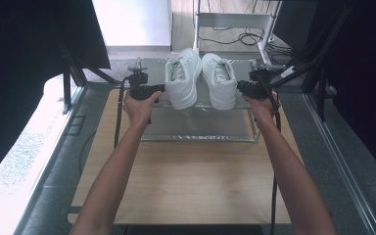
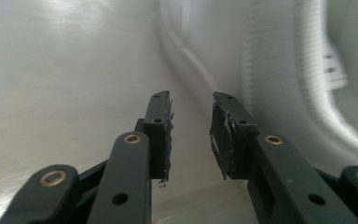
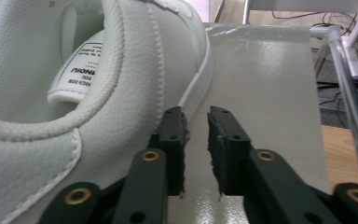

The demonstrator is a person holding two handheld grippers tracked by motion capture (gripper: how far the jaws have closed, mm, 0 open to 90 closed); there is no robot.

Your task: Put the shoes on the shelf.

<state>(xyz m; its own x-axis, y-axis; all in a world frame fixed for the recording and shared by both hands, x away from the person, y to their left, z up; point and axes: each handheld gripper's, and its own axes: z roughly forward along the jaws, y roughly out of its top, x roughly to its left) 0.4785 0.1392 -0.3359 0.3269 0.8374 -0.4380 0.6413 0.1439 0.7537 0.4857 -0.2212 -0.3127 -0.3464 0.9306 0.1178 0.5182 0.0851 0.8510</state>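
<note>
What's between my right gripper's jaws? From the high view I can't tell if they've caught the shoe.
Observer: Nothing. In the right gripper view, the right gripper has a narrow empty gap, with its jaws over the bare shelf just beside the sole of the right shoe.
Operator: And the left one?
Observer: The left gripper also has its jaws apart with nothing between them. The left shoe lies off to one side.
Operator: What's nearest to grab on the right shoe?
Observer: Its padded collar, with a printed label inside, sits just left of the jaws in that view.
</note>
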